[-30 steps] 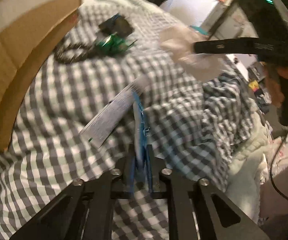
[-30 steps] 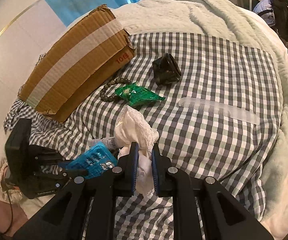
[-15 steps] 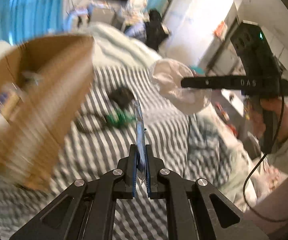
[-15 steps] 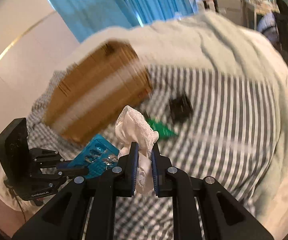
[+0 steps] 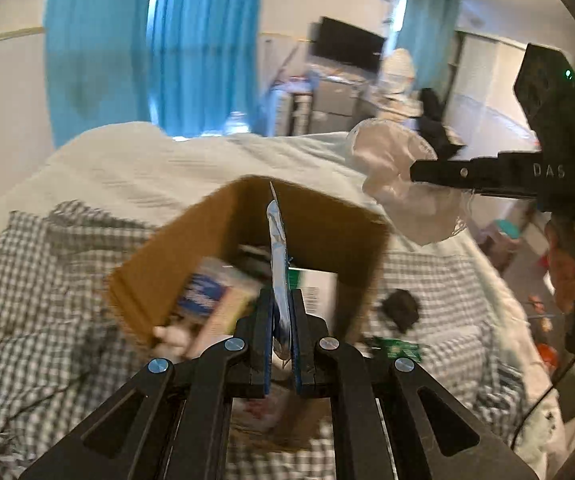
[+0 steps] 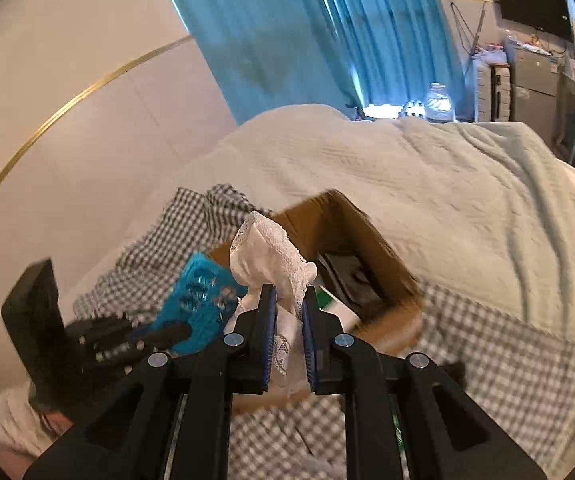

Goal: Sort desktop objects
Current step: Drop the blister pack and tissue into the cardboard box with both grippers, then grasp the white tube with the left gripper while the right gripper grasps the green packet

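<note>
Since a second ago both tools have risen from the checked cloth and swung toward the open brown cardboard box [image 5: 247, 248], whose inside now faces the cameras.

Nearest in the left wrist view, the left tool [image 5: 279, 312] is clamped on a thin turquoise blister pack of pills [image 5: 277, 248], held edge-on over the box mouth. In the right wrist view, the right tool [image 6: 287, 312] pinches a crumpled white lace-edged cloth [image 6: 271, 256], hanging just short of the box's near rim.

Inside the box lie blurred packets and a dark item. Right of the box on the grey-and-white checked cloth [image 5: 47, 300] covering the bed rest a green foil sachet [image 5: 397, 350] and a small black object [image 5: 401, 308].

This looks like the delivery step: next, each tool should move over the opening, then release.
</note>
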